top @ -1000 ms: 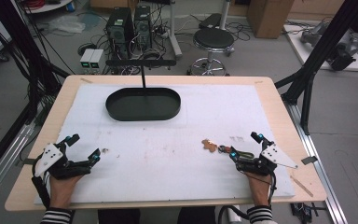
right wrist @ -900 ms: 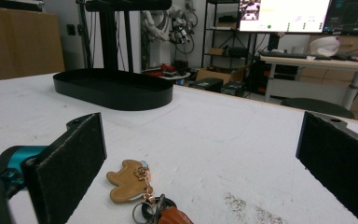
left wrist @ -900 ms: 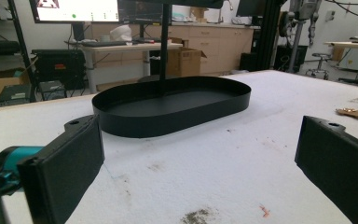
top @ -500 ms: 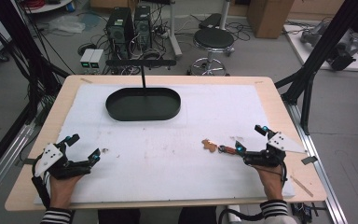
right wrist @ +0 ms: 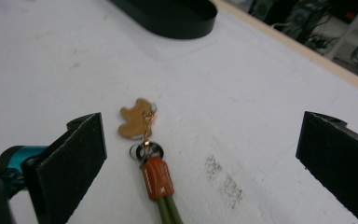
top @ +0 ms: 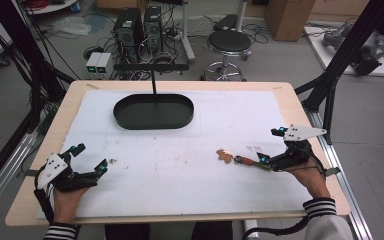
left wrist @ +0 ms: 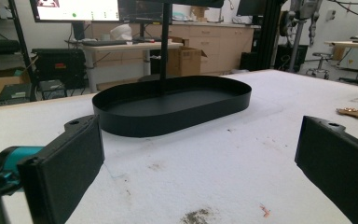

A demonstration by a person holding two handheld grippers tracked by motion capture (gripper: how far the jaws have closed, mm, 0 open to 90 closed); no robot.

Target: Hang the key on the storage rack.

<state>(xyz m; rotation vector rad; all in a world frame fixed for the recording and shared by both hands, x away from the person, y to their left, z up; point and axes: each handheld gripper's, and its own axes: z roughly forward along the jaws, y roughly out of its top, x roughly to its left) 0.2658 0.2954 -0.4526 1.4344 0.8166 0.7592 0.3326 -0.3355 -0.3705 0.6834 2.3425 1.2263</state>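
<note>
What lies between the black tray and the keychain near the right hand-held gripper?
Nothing: in the high view, only bare white mat separates the black tray from the keychain.

Matt tan leather charm (right wrist: pixel 135 120), shiny metal ring (right wrist: pixel 146 150), orange leather tab (right wrist: pixel 157 178).

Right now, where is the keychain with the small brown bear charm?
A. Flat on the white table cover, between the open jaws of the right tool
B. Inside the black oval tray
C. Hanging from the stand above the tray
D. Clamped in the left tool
A: in the right gripper view the keychain lies on the white cover, and the right tool has its jaws wide apart on either side, not touching it.
</note>
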